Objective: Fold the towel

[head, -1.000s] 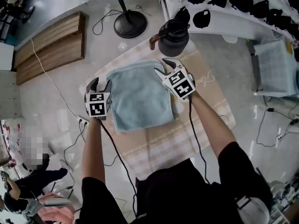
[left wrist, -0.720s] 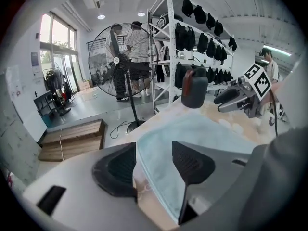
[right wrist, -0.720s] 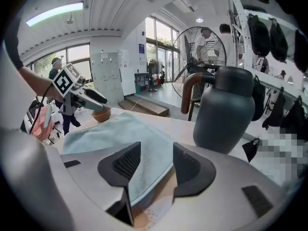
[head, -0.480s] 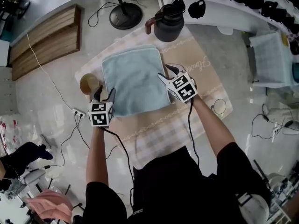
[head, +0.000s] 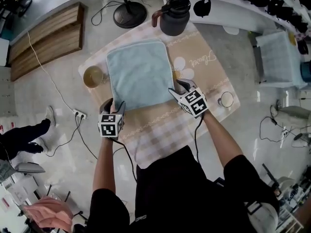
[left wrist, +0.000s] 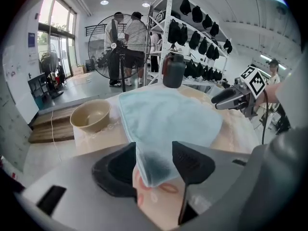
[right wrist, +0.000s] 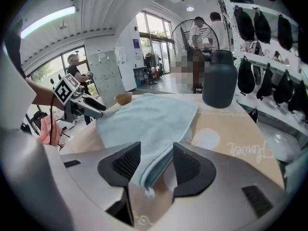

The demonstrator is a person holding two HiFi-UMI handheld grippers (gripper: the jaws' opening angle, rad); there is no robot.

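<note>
1. Head view: the light blue towel (head: 140, 74) lies flat in the upper middle of the frame on a checked tablecloth (head: 160, 132). A bowl (head: 92, 75) stands just beside its left edge, and a dark jug (head: 174, 16) stands above it. The left gripper (head: 112, 104) is at the towel's lower left corner and the right gripper (head: 180, 85) is at its lower right corner.
2. Left gripper view: the jaws are spread, and the towel's (left wrist: 168, 114) corner lies between them at the bottom middle, apparently not pinched. It should slide far enough in for the pads to bite cloth, not just the hem.
3. Right gripper view: the jaws are spread wide, with the layered towel (right wrist: 144, 121) corner loose between them and gaps on either side. Both grippers should catch every layer, close together and lift level. The carry goes towards the jug (right wrist: 219, 78) and should stay clear of the bowl.
</note>
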